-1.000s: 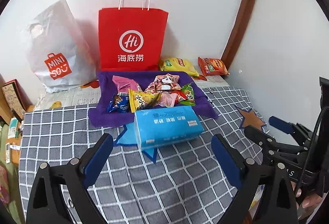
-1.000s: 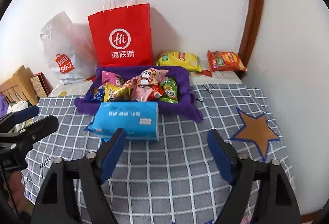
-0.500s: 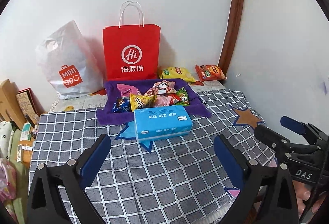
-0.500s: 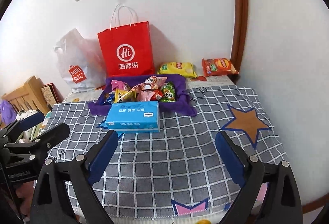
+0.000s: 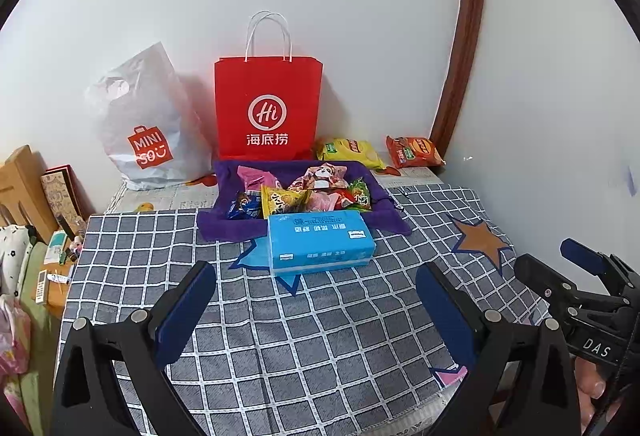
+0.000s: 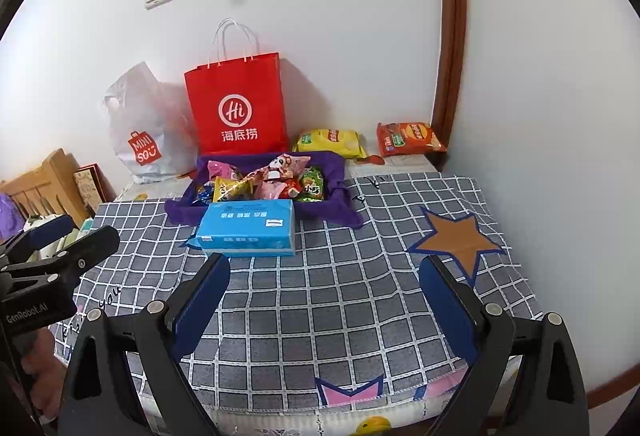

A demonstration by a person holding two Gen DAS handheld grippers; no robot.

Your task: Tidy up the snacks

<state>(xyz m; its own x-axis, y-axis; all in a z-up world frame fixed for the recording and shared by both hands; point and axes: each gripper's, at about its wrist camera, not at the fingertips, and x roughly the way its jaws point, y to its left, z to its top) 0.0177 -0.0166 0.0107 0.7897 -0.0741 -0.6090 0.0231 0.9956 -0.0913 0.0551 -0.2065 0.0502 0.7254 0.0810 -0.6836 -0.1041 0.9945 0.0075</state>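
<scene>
The small snack packets (image 5: pixel 308 192) lay heaped in the purple cloth tray (image 5: pixel 224 228), and I took that tray as my landmark for everything else. Just in front of it, touching its near edge, sat a blue tissue pack (image 5: pixel 320 244); behind it a red paper bag (image 5: pixel 268 108) stood upright against the wall, with a white plastic bag (image 5: pixel 144 124) to the tray's left. Two larger packets, a yellow chip bag (image 6: pixel 330 142) and an orange chip bag (image 6: pixel 408 138), lay behind and to the right of the tray, outside it. My left gripper (image 5: pixel 316 310) hung well short of the tray with its jaws spread wide and nothing between them; my right gripper (image 6: pixel 324 304) was likewise empty and wide apart. I judged the two chip bags the loose ends. Reaching them meant passing over the heaped tray, so a low finger could snag the cloth wall or knock packets out. The bags looked puffed and slick, though the view was too small to be sure, and a hard pinch might crush the chips or let them squirt free.
</scene>
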